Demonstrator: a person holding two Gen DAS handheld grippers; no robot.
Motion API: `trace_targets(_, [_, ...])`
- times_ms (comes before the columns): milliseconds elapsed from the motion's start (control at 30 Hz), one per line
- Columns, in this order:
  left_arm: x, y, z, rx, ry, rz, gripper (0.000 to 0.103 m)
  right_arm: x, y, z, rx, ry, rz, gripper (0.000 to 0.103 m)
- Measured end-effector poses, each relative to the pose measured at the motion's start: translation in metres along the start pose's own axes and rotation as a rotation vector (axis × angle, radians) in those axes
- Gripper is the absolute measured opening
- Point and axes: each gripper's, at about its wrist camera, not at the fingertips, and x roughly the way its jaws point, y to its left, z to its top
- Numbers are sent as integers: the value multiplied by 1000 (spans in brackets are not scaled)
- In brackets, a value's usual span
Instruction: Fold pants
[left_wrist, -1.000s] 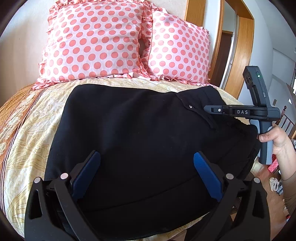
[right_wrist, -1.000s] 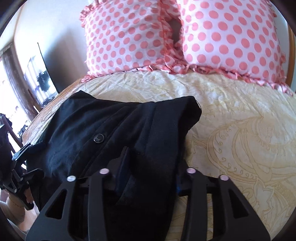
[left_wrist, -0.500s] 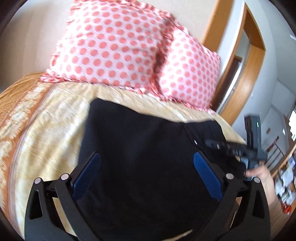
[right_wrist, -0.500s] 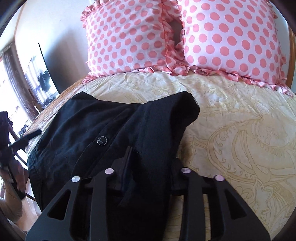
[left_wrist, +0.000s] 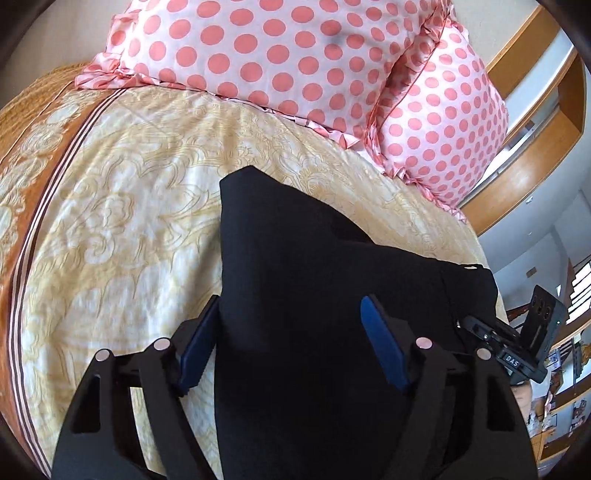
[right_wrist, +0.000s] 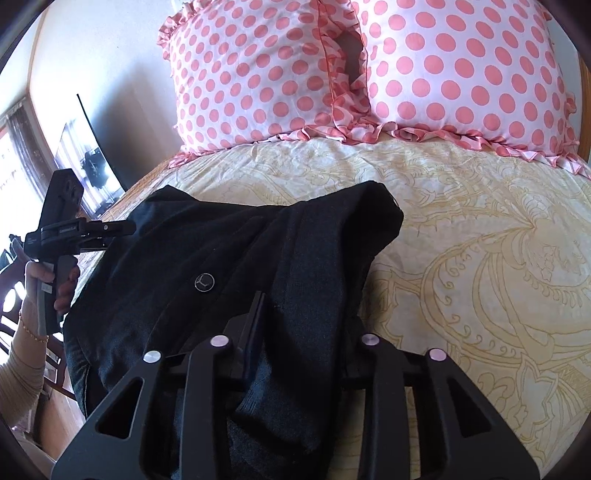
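Right claw (right_wrist: 291, 332) pinches a bunched fold of the pants (right_wrist: 221, 251) on the bed (right_wrist: 480, 258); left claw (left_wrist: 291, 343) is spread over them.

Black pants (left_wrist: 314, 295) lie on a bed, partly folded into a thick bundle of layers. Seen from the left wrist, the fabric forms a plain dark mass with one pointed corner reaching toward the head of the bed. Seen from the right wrist, the pants (right_wrist: 229, 258) show overlapping folds and soft creases, with a small round dark button (right_wrist: 204, 283) facing up near the middle. One rounded, bunched end lies farthest from the camera, and the near edge hangs toward the bed's side.
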Motion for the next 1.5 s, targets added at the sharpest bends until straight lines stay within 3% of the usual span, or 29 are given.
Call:
trace_targets(33, [2, -1, 1, 3, 3, 8, 75, 1, -1, 1, 6, 3, 6, 40])
trace_targets(67, [4, -1, 2, 8, 3, 23, 68, 1, -1, 1, 1, 0, 12, 40])
trace_targets(100, [4, -2, 2, 18, -3, 56, 44, 1, -1, 1, -10, -5, 16, 34])
trace_targets(167, [1, -6, 2, 41, -23, 51, 15, -3, 1, 2, -22, -23, 29, 23])
trace_targets(200, [-2, -8, 4, 53, -34, 53, 11, -5, 1, 4, -13, -30, 43, 20])
trace_targets(367, [-20, -23, 16, 112, -117, 58, 8, -6, -3, 23, 2, -51, 76, 18])
trace_targets(600, [-15, -35, 76, 153, -217, 110, 8, 30, -9, 82, -15, -84, 29, 17])
trace_targets(733, [5, -21, 111, 115, -232, 150, 8, 61, -21, 114, -7, -80, 13, 17])
trace_targets(833, [33, -3, 122, 90, -175, 216, 8, 85, -29, 126, -7, -36, -19, 18])
trace_targets(900, [55, 13, 123, 49, -104, 243, 14, 104, -35, 124, 4, 33, -52, 19])
trace_targets(967, [68, 22, 119, 25, -88, 274, 26, 105, -34, 121, -10, 29, -85, 25])
trace_targets(1067, [70, 20, 118, 27, -106, 332, 48, 102, -32, 118, -26, 19, -177, 54])
trace_targets(1133, [57, 16, 116, 36, -135, 374, 55, 92, -36, 116, -25, 3, -260, 74])
trace_targets(1233, [23, -3, 102, 109, -221, 450, 68, 55, -36, 106, -30, -84, -324, 74])
trace_targets(1367, [-12, -40, 57, 212, -250, 347, 83, 25, 4, 84, -207, -154, -433, 80])
trace_targets(1400, [-17, -53, 41, 241, -246, 317, 86, 23, 12, 79, -242, -155, -540, 91])
trace_targets(1467, [-20, -69, 17, 279, -226, 238, 88, 19, 17, 77, -239, -169, -661, 92])
trace_targets(1500, [-17, -79, 1, 302, -200, 209, 88, 12, 20, 73, -226, -196, -617, 90])
